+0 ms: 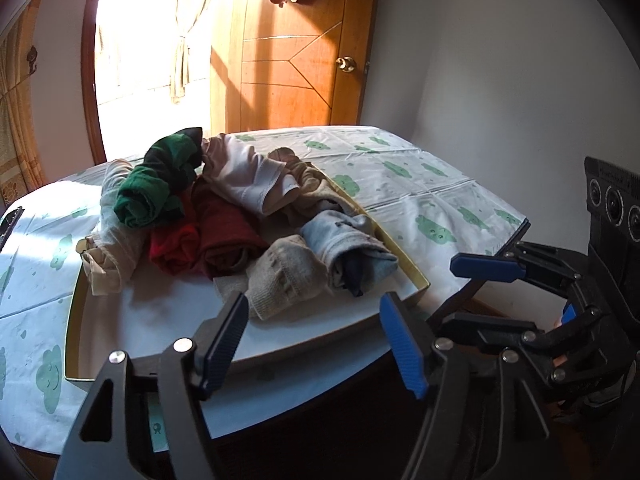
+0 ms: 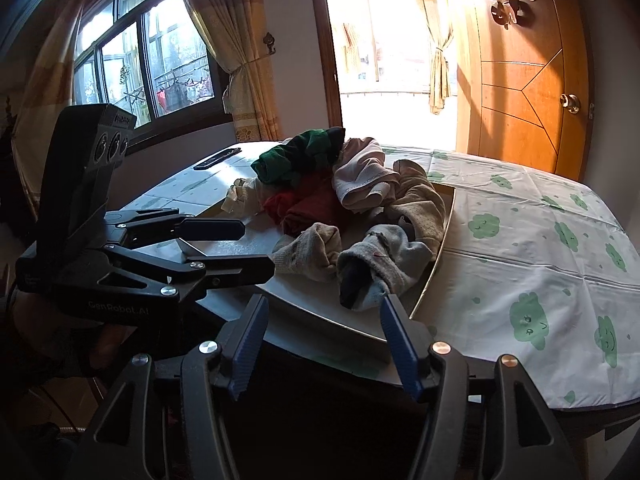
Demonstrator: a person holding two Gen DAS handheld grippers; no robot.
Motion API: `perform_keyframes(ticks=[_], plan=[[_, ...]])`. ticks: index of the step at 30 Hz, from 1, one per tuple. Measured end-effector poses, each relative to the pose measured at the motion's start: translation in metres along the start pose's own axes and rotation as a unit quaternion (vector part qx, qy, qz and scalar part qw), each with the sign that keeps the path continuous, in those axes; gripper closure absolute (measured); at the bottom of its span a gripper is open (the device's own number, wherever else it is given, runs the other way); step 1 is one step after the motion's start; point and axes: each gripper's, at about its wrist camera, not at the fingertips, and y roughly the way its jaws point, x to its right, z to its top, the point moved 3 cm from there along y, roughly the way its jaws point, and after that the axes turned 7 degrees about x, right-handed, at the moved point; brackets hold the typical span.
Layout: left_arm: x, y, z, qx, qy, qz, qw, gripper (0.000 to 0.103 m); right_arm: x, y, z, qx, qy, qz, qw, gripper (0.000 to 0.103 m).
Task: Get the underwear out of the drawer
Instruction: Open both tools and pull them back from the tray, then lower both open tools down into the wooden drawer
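Both tools are hanging released and empty at the near edge of the desk: left tool point(image 1: 312, 340) with its blue-padded fingers standing apart over the front of the drawer point(image 1: 320, 336), nothing between them; right tool point(image 2: 324, 340) likewise spread and carrying nothing, just beside the other. Beyond the fingertips, the drawer, a shallow white tray with a yellowish rim, is lying on the cloud-print cloth of the desk point(image 1: 420, 184). Contents, all seemingly still inside or heaped on one another: beige knitted roll point(image 1: 280, 276) nearest the front; grey-blue roll point(image 1: 352, 252) at the right rim; dark red roll point(image 1: 228, 236) and bright red roll point(image 1: 174, 246) in the middle; cream piece point(image 1: 112, 232) at the left; green-and-black piece point(image 1: 160, 184) and pale pink piece point(image 1: 248, 176) riding on top at the rear; tan piece point(image 2: 424, 200) trailing along the right rim. No garment is showing on the cloth outside the drawer. Judgement: removal is not yet started as far as these views show; every piece remains to be lifted out, the beige and grey-blue rolls lying closest to hand.
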Motion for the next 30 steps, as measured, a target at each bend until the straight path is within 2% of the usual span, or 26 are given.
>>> perform_keyframes(ticks=[9, 17, 21, 23, 30], plan=[[0.006, -0.027, -0.031, 0.001, 0.006, -0.006, 1.0000, 0.033, -0.014, -0.024, -0.032, -0.008, 0.000, 0.008, 1.000, 0.041], [-0.001, -0.037, -0.076, -0.032, 0.007, 0.003, 0.9994, 0.032, -0.024, -0.017, -0.072, -0.052, -0.001, 0.024, 0.998, 0.041], [-0.009, -0.042, -0.105, -0.065, 0.010, 0.012, 0.9978, 0.032, -0.033, -0.002, -0.094, -0.091, -0.009, 0.037, 0.995, 0.041], [-0.012, -0.045, -0.121, -0.086, 0.022, 0.016, 0.9959, 0.032, -0.041, 0.007, -0.105, -0.113, -0.014, 0.057, 0.992, 0.041], [-0.029, -0.058, -0.167, -0.148, 0.052, 0.035, 0.9870, 0.032, -0.060, 0.036, -0.136, -0.225, -0.048, 0.120, 0.966, 0.041]])
